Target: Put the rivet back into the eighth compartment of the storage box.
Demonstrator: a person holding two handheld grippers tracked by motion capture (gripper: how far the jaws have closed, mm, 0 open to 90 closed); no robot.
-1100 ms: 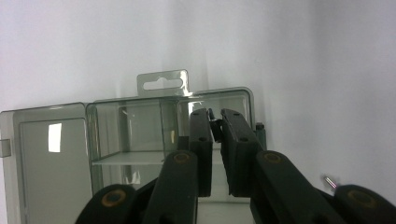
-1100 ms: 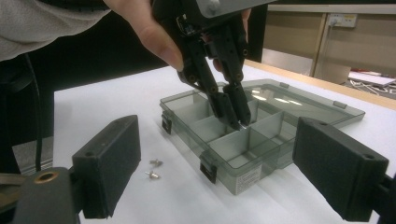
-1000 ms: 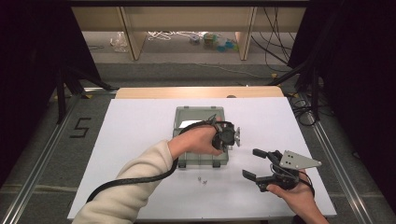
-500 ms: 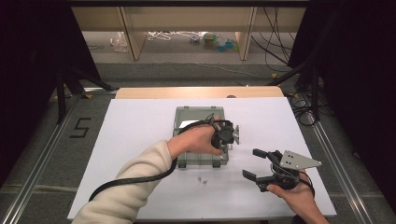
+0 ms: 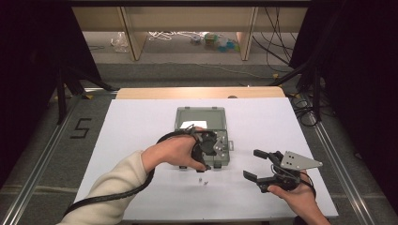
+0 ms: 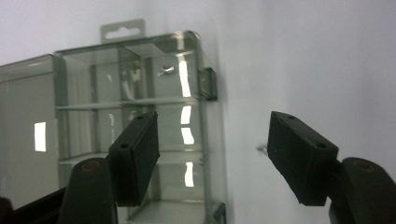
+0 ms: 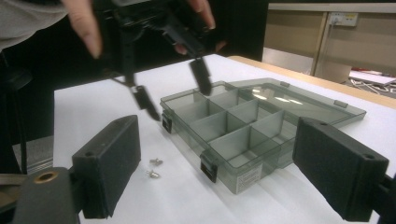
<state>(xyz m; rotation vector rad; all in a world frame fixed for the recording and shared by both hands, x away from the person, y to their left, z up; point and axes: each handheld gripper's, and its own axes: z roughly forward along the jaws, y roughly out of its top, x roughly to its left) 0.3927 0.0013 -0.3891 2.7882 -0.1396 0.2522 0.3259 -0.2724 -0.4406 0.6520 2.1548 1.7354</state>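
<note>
High view. An open compartment box [image 5: 201, 125] of smoky clear plastic lies mid-desk [image 5: 141, 122], lid folded back flat on the far side. The left tool [image 5: 209, 149] hovers over the box's near right corner, its jaws having just been opening, nothing between them. Two small screws [image 5: 202, 180] lie loose on the desk just in front of the box. The right tool [image 5: 256, 165] rests nearer the person, jaws apart and empty, well clear of the box.

Left gripper view. Jaws spread, with the box wall and one latch [image 6: 209, 84] beyond them; one screw sits in a far compartment [image 6: 166, 71].

Right gripper view. Jaws wide, framing the box's partitions and near latches [image 7: 208, 167]; the screws [image 7: 154, 168] lie just beside the front wall.

Handling, as judged: the box is light, stiff, thin-walled and slick (likely to skid on the white sheet), so pinch a wall or latch edge. The screws are tiny, hard and prone to roll; take each across its shank.
</note>
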